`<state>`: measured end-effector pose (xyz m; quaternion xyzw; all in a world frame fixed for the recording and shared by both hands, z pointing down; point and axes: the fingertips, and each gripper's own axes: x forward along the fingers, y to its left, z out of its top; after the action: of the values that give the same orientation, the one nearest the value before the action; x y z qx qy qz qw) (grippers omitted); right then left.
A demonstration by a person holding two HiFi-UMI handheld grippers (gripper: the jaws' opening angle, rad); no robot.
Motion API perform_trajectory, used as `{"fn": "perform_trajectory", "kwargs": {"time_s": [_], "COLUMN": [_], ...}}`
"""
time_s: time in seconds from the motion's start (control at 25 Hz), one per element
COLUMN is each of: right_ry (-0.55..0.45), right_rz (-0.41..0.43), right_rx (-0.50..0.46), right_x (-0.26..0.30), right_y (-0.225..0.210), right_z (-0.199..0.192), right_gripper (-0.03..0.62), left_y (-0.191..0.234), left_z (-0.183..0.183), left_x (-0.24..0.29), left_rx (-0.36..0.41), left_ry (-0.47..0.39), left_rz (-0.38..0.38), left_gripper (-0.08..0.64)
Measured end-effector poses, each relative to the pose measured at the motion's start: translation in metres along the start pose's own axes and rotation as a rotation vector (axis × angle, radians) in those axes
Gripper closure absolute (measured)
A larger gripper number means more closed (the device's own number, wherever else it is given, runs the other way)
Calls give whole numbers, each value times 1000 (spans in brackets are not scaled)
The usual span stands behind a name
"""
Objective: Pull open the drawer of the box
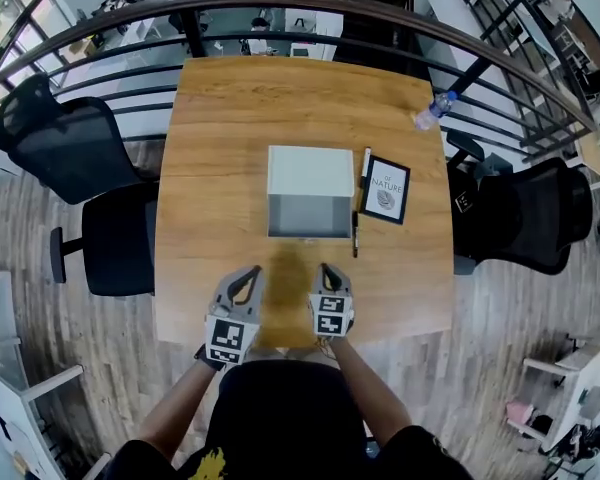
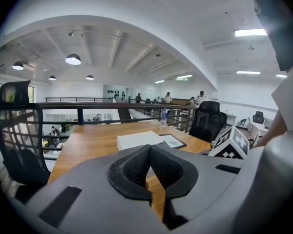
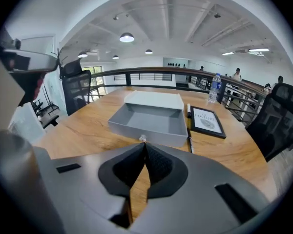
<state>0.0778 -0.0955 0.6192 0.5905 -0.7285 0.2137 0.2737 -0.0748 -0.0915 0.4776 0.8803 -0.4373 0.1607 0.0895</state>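
Jaws pressed together, empty, on left gripper [image 1: 248,272] and right gripper [image 1: 326,268]; open drawer [image 1: 309,216] lies up-frame, knob [image 3: 142,138] nearer the right.

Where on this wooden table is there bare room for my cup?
Bare: the far half beyond the white box, and the wide strip left of its open grey drawer. Crowded: right side, with black-framed picture, pens and plastic bottle.

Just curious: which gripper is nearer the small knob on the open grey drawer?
Right. The right gripper sits just before the small knob on the grey drawer, not touching it. The left gripper is off to the knob's left, farther away.
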Motion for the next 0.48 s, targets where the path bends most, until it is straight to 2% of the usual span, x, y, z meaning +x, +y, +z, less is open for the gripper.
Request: {"fn": "perform_trajectory", "kwargs": {"time_s": [0.12, 0.24, 0.48], "right_ry": [-66, -153, -364], "right_rz": [10, -16, -103], "right_rx": [-7, 19, 88], "right_x": [-41, -80, -151], "right_y": [-22, -54, -114], "right_z": [18, 47, 131], "right_gripper": [595, 595, 595], "left_y": [-3, 1, 35], "left_z": [25, 51, 103], "left_x": [-9, -17, -37], "left_rx": [17, 45, 82], "left_ry": [-31, -61, -130], "left_rz": [8, 30, 135], "left_gripper": [551, 551, 551]}}
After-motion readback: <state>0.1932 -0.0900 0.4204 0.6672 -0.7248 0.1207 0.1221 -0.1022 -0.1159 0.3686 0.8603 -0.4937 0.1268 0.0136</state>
